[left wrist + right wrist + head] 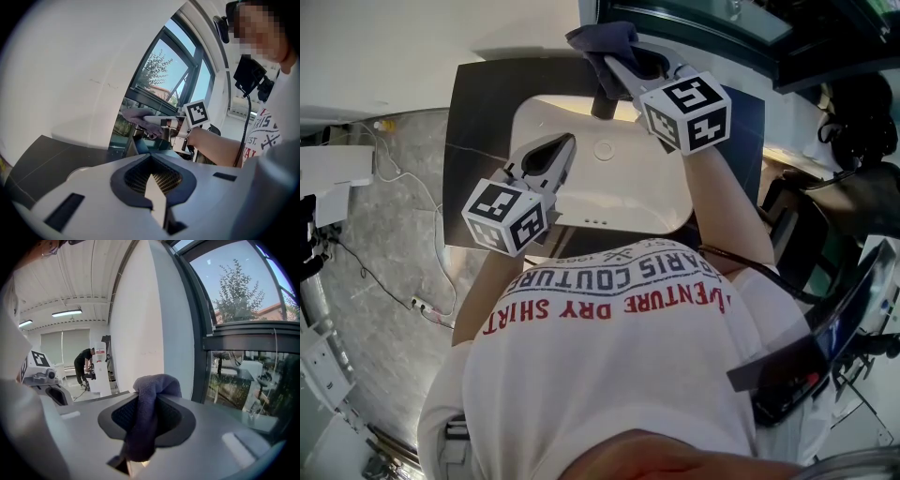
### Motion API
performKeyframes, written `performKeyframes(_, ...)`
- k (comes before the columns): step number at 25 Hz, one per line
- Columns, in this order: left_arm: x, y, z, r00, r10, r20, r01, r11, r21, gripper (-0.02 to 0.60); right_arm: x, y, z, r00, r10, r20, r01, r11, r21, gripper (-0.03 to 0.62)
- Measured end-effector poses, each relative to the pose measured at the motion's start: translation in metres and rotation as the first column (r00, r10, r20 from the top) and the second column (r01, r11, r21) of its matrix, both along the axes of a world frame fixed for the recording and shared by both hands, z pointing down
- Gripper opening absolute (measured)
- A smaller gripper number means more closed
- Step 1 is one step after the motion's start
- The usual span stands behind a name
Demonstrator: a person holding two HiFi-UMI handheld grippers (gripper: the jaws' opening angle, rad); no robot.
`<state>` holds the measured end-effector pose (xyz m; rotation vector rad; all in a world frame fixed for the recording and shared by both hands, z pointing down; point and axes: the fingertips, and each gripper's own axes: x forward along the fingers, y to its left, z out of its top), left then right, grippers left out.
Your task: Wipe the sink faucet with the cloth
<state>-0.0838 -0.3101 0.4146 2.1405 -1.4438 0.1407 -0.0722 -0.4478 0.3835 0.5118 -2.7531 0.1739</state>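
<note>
Head view shows the right gripper up at the back of the sink, near the faucet. Its jaws are shut tight on the cloth, which bunches out past the tips. The cloth is close to the top of the faucet, but it is hard to tell if they touch. The left gripper hangs over the sink with its jaws closed and nothing in them. Getting the cloth looks done. The wiping seems to be just starting, so most of it is probably left.
</note>
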Motion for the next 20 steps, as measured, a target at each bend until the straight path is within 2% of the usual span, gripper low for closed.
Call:
performKeyframes(9, -0.003, 0.001, 0.000, 1.000, -0.002, -0.006, 0.002, 1.000, 0.004, 0.002, -0.001, -0.005, 0.001, 1.000, -0.003, 0.022, 0.005, 0.998, -0.057, 0.078)
performKeyframes(14, 0.003, 0.002, -0.002, 1.000, 0.007, -0.009, -0.007, 1.000, 0.016, 0.002, 0.003, 0.008, -0.007, 0.998, -0.020, 0.053, 0.021, 0.999, -0.032, 0.077)
performKeyframes(20, 0.011, 0.003, -0.005, 1.000, 0.012, -0.010, -0.012, 0.999, 0.030, 0.002, 0.025, 0.049, -0.024, 0.991, -0.064, 0.121, 0.063, 0.998, 0.006, 0.077)
